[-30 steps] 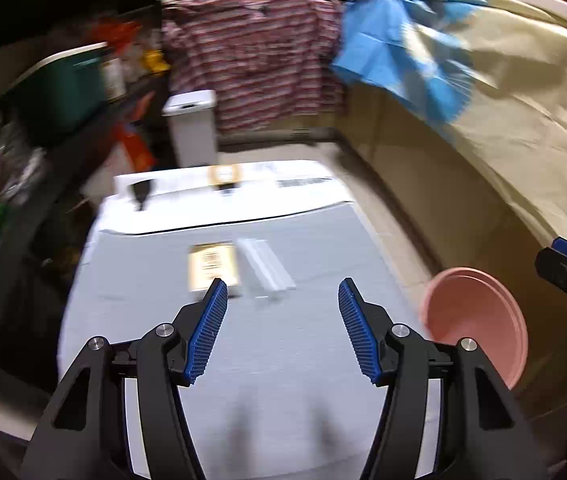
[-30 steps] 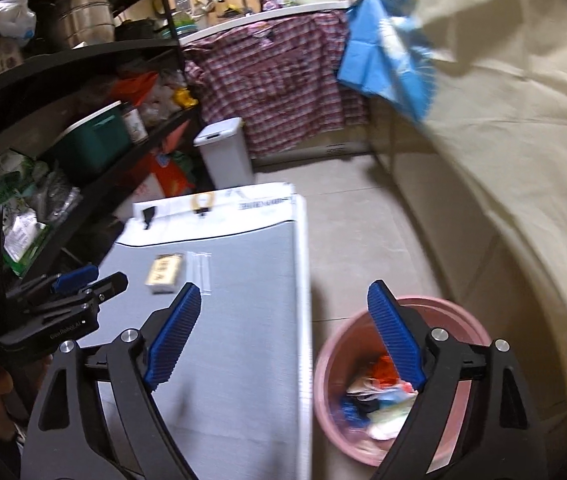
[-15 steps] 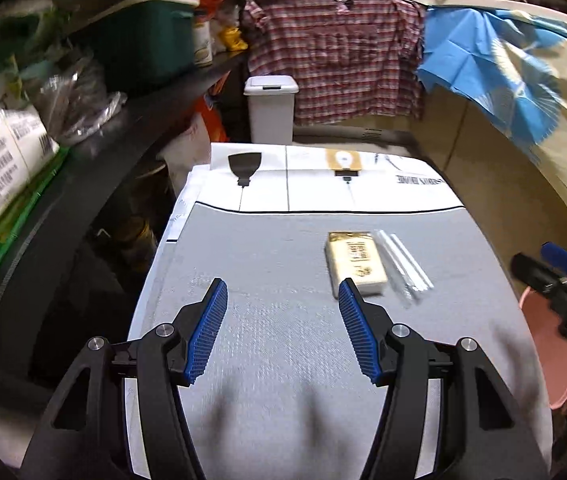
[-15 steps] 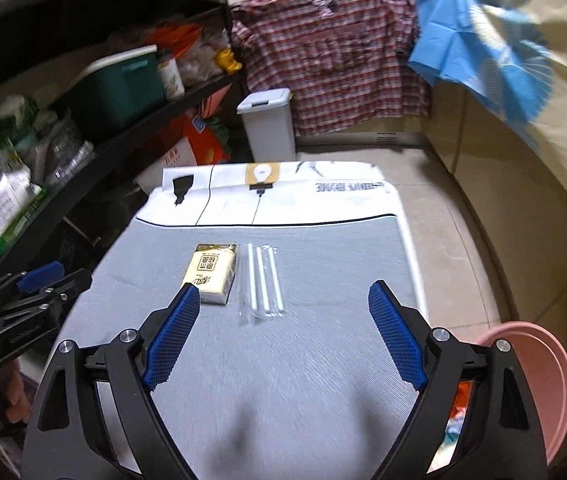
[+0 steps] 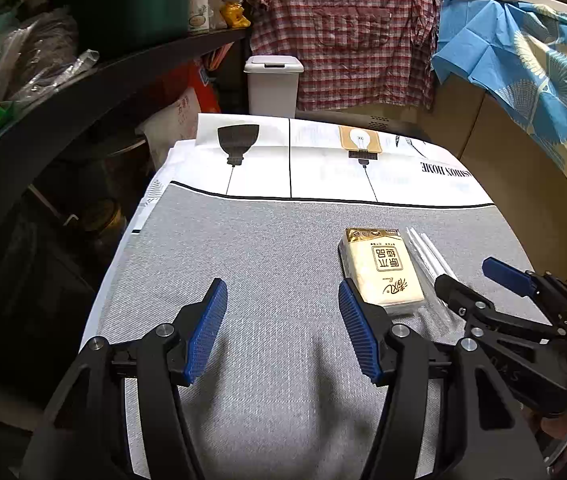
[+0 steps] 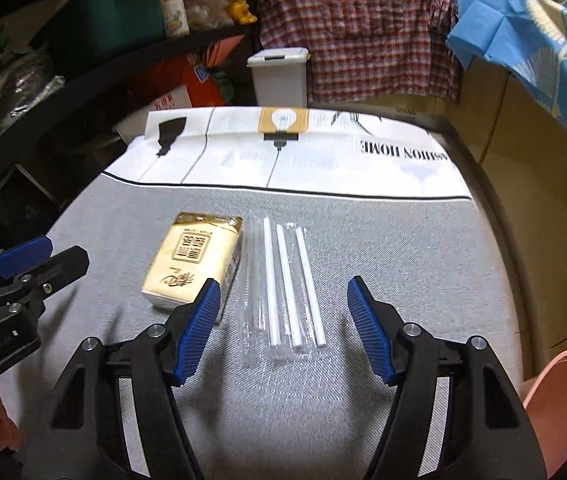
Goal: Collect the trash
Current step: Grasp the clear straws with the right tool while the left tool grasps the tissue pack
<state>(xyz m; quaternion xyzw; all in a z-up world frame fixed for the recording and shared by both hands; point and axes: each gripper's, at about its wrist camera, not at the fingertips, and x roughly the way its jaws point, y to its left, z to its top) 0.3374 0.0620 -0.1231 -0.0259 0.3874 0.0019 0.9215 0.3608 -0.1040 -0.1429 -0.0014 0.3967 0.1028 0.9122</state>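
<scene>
Both tongs are spread and empty: the right tongs (image 6: 283,328), just narrowed, bracket the wrapped straws (image 6: 283,288). The thin straws may be missed if approached too high.

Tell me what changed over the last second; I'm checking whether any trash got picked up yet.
Both tools came down toward the grey cloth. The right tool, jaws just narrowed, now lines up with the straws; the left tool nears the tissue pack. Nothing grasped; pack and straws unmoved.
</scene>
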